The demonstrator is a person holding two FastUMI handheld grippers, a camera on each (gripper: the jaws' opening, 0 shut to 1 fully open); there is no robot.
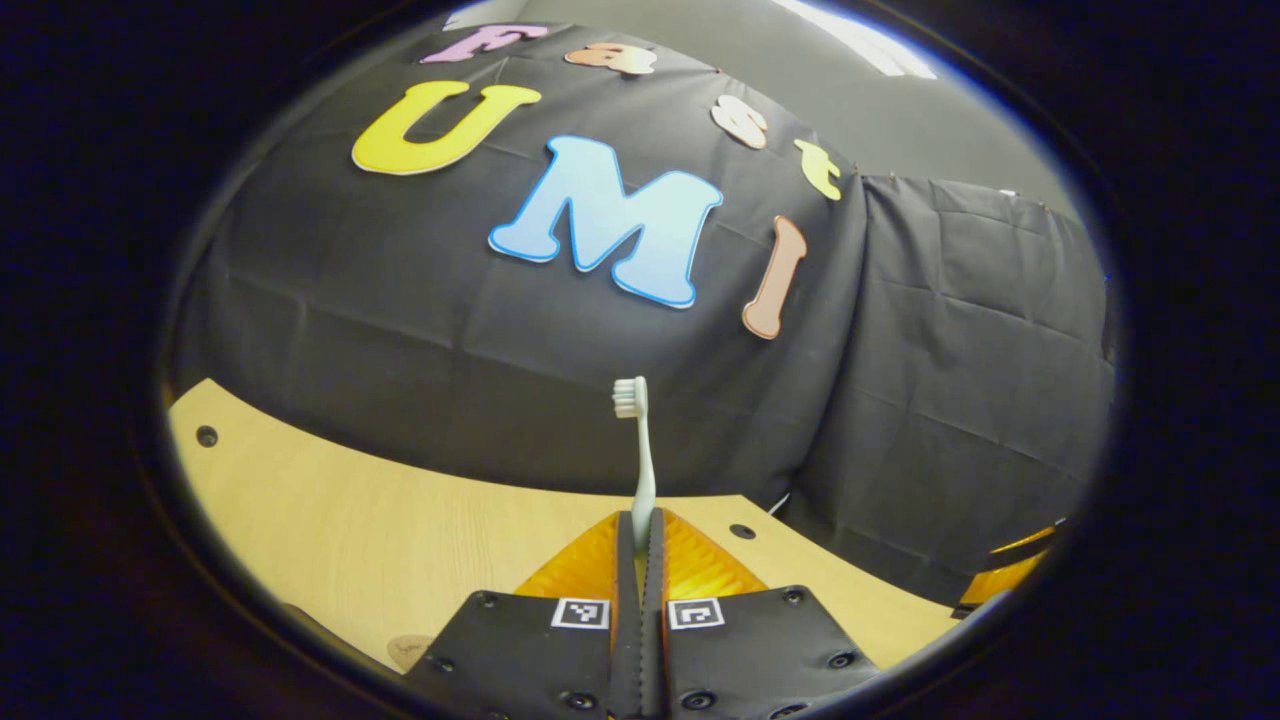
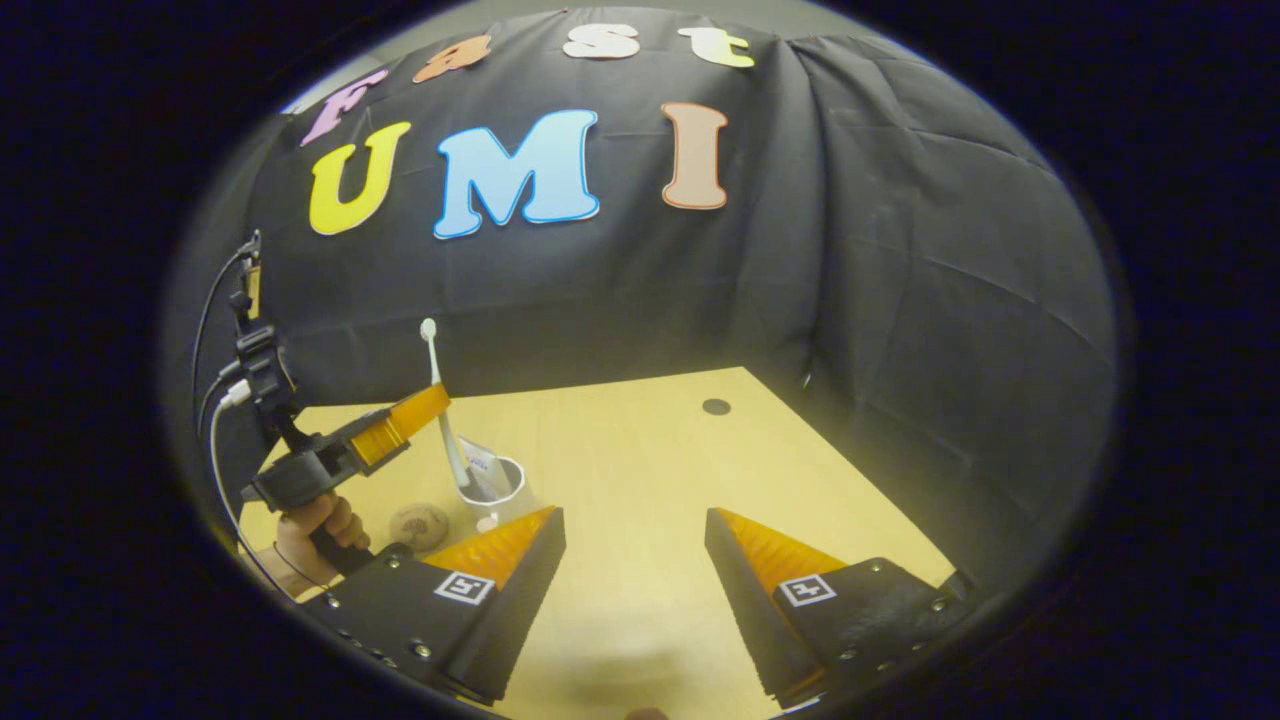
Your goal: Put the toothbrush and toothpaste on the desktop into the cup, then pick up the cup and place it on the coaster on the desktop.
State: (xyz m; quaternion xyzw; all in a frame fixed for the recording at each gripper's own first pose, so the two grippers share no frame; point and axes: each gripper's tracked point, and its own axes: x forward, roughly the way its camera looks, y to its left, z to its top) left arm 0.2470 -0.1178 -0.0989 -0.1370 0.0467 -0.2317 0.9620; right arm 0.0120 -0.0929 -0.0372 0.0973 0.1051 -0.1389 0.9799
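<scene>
Left gripper (image 1: 640, 530) is clamped on the toothbrush (image 1: 640, 450) handle, brush head up, its lower end in the cup (image 2: 495, 492). Brush judged light, stiff, slippery: hold mid-handle. Right gripper (image 2: 635, 560) gapes wide, holding nothing, near the cup.

Black bodies, orange ribbed jaws, square markers.

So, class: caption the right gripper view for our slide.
Left gripper lowers toothbrush into cup; right gripper open.

left gripper (image 1: 640, 525) jaws clamped on upright toothbrush (image 1: 640, 450), above desktop (image 1: 400, 530)
</scene>
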